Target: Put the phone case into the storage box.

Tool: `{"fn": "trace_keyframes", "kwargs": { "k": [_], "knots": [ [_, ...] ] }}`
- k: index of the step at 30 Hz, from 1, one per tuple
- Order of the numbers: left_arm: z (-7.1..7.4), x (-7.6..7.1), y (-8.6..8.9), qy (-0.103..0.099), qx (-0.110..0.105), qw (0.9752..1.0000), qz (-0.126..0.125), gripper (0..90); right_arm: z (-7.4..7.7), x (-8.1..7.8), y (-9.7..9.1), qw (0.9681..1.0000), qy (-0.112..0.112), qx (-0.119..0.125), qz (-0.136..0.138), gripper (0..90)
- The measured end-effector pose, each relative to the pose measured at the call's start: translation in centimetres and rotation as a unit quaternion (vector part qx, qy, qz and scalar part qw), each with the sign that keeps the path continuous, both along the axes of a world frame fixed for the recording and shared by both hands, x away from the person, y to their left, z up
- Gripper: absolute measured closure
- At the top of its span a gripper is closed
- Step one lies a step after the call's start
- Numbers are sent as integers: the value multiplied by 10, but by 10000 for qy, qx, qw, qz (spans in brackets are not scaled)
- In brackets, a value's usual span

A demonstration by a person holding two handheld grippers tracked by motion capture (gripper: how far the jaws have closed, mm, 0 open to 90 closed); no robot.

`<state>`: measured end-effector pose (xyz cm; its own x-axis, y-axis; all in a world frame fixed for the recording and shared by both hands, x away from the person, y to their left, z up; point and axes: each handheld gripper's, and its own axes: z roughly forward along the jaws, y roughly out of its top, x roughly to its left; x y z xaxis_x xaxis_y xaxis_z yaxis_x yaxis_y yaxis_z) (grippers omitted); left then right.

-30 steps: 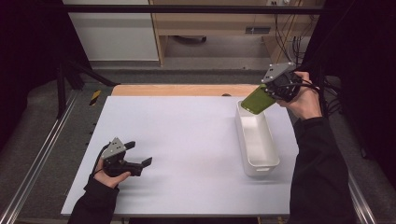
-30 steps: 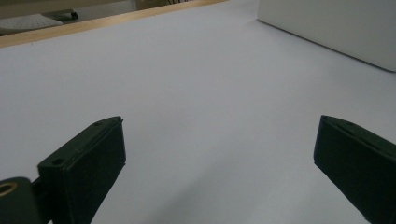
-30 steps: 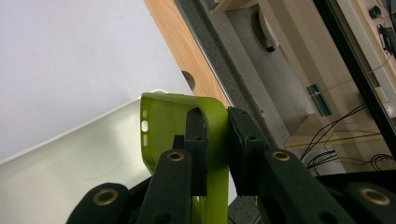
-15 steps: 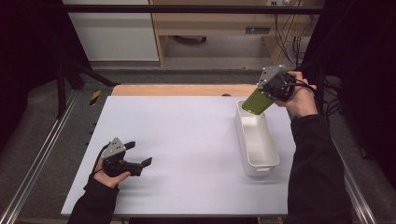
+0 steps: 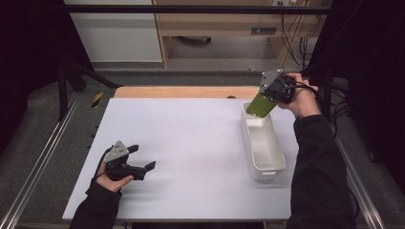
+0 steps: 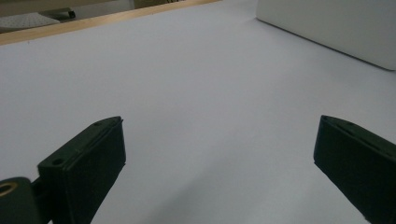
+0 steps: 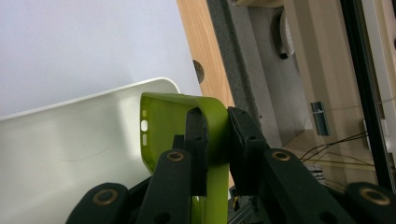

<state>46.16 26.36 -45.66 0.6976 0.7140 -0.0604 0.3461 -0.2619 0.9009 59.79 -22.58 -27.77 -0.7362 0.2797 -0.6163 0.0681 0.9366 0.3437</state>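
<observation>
A lime-green phone case (image 5: 261,105) hangs tilted over the far end of a long white tray (image 5: 263,164) at the table's right side. My right gripper (image 5: 267,98) is shut on its edge. In the right gripper view the two black jaws pinch the case's thin green wall (image 7: 215,140), with the tray's (image 7: 70,154) inside just below it. My left gripper (image 5: 142,158) rests low at the table's near left, held in a hand, its jaws open wide. The left gripper view has bare white tabletop between its fingers (image 6: 84,168).
The white table sheet (image 5: 191,143) ends at a wooden strip (image 5: 186,91) along the far edge. A metal rail (image 5: 43,157) runs down the left side. Cables (image 5: 334,90) hang at the far right. The tray's side wall (image 6: 336,28) lies far ahead of the left gripper.
The right hand has carried the green case a little left and down, closer over the tray's far end. The left gripper has stayed in place.
</observation>
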Motion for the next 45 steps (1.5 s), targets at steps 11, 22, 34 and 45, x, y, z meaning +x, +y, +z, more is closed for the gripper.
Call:
{"fn": "trace_keyframes", "kwargs": {
  "k": [11,22,34,45],
  "knots": [
    [-1,0,0,36,9,10000,0,21,-8,9,7,9992,86,-305,253,787],
    [-2,1,0,39,12,10000,-3,22,-15,15,11,9968,25,-553,578,786],
    [-2,1,0,42,6,10000,-3,22,-25,26,15,9938,153,-794,762,785],
    [-3,2,1,62,15,10000,3,23,-35,37,19,9919,291,-915,829,784]
  ]
}}
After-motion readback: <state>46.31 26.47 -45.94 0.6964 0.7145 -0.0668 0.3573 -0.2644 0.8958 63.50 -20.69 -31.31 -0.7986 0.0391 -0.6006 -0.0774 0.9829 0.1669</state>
